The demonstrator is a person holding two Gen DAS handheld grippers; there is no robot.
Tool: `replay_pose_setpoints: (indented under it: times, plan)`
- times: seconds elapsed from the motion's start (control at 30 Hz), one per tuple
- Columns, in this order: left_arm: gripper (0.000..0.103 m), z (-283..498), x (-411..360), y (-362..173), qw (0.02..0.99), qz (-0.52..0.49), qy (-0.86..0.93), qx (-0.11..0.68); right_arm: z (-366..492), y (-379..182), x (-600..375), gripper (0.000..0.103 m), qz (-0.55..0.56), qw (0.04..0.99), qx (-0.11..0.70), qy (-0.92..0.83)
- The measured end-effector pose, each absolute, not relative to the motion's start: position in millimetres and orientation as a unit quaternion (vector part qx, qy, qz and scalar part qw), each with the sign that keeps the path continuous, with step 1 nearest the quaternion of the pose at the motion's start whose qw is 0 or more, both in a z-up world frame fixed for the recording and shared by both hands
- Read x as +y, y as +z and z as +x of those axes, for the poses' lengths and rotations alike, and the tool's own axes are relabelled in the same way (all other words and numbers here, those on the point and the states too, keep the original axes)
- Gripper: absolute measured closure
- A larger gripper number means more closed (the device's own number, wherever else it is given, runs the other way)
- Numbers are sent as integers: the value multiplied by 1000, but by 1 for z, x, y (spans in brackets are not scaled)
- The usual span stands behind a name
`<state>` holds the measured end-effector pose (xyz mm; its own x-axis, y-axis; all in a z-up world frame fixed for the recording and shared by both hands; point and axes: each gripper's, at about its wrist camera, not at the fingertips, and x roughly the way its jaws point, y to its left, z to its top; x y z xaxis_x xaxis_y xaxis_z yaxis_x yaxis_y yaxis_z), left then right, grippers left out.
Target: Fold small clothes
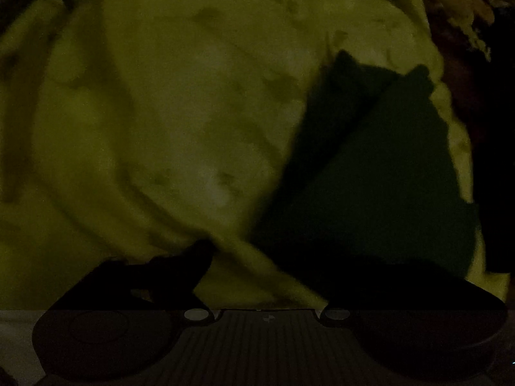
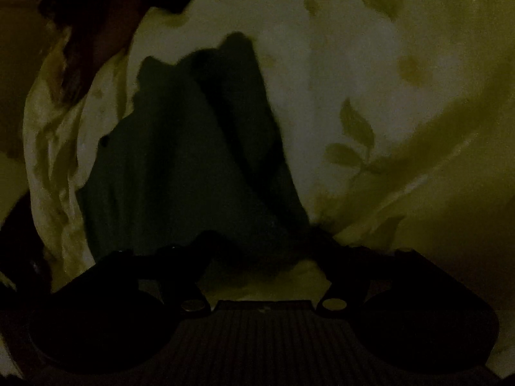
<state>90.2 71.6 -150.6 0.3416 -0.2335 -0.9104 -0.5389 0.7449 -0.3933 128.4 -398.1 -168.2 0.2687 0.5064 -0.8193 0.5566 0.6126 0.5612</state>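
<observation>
The scene is very dim. A small dark green garment [image 1: 370, 167] lies on a pale sheet, right of centre in the left wrist view. It fills the middle of the right wrist view [image 2: 180, 160], with a fold ridge running up it. My left gripper [image 1: 267, 257] is low over the sheet at the garment's left edge; its left finger [image 1: 193, 257] shows apart, the right finger merges with the dark cloth. My right gripper [image 2: 267, 247] sits at the garment's near edge with fingers spread, and the cloth lies between them.
The pale bedsheet [image 2: 386, 80] with a leaf print covers the surface and is wrinkled. A dark reddish patterned cloth [image 1: 457, 25] lies at the far right in the left wrist view and also shows in the right wrist view [image 2: 83, 32] at the upper left.
</observation>
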Motion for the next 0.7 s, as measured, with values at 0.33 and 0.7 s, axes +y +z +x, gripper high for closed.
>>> replay_pose_setpoints:
  times: [0.33, 0.7]
  plan:
    - [31, 86, 69, -117, 776, -350, 74, 519, 112, -129, -403, 91, 510, 664, 546, -34]
    - [42, 28, 69, -79, 789, -260, 24, 556, 64, -53, -387, 101, 414, 703, 578, -1]
